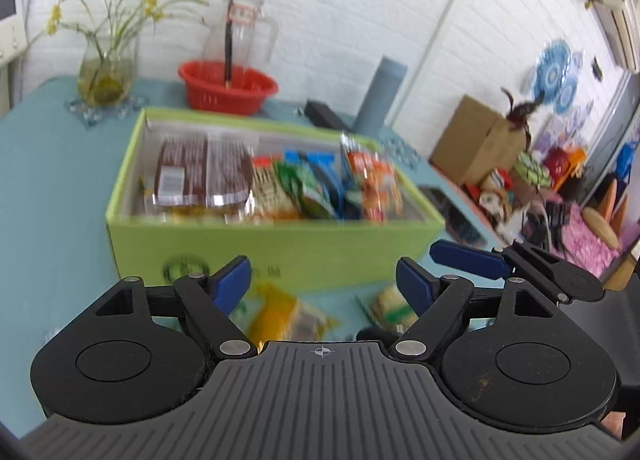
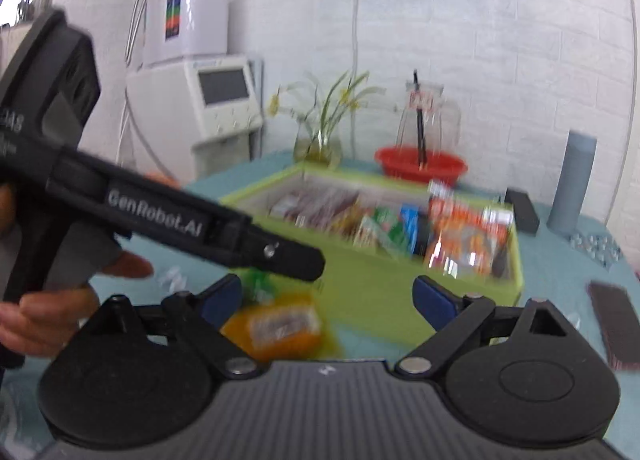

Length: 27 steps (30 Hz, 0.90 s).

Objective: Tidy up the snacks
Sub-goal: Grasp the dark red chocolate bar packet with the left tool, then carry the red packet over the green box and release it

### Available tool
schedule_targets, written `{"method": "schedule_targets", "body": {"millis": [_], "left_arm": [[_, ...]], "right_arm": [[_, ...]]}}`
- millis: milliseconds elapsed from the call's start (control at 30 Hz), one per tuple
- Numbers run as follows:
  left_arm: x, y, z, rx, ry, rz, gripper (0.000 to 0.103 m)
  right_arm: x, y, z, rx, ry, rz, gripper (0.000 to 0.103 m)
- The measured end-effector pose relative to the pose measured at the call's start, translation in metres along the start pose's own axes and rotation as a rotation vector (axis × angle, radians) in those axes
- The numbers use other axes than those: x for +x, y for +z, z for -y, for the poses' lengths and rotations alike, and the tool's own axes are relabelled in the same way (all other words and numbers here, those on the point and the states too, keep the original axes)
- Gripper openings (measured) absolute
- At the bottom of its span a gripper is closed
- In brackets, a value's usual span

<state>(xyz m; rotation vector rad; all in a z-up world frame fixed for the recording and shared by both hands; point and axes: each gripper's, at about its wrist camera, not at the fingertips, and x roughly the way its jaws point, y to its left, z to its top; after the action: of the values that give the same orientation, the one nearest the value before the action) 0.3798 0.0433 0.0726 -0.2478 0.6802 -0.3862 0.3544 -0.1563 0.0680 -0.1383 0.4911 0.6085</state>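
Both jaws gape empty: left gripper (image 1: 324, 284), right gripper (image 2: 328, 300) crowd one orange packet (image 1: 284, 314); they could collide.

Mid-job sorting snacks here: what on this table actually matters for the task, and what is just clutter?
Job:
green box with packed snacks
orange snack packet lying in front of it
second loose packet
left gripper and right gripper, both open

Clutter:
red basket
glass pitcher
flower vase
grey cylinder
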Motion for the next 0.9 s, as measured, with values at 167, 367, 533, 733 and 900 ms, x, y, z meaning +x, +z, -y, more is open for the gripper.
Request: {"method": "schedule_targets", "body": {"millis": [167, 367, 533, 733, 900], "left_arm": [[0.002, -0.042, 0.005, -0.038, -0.003, -0.113, 0.065], [-0.011, -0.067, 0.015, -0.061, -0.041, -0.137, 0.057], [0.012, -0.070, 0.022, -0.055, -0.041, -0.206, 0.042], [0.006, -0.084, 0.025, -0.020, 0.021, -0.219, 0.028], [-0.017, -0.103, 0.029, -0.010, 0.037, -0.211, 0.030]], "right_arm": [[0.007, -0.039, -0.013, 0.025, 0.019, -0.135, 0.093], [0.020, -0.051, -0.030, -0.016, 0.022, -0.179, 0.093], [0.024, -0.056, -0.053, -0.062, 0.043, -0.201, 0.094], [0.015, -0.061, -0.067, -0.058, 0.022, -0.208, 0.093], [-0.004, -0.069, -0.091, -0.072, 0.025, -0.206, 0.093]]}}
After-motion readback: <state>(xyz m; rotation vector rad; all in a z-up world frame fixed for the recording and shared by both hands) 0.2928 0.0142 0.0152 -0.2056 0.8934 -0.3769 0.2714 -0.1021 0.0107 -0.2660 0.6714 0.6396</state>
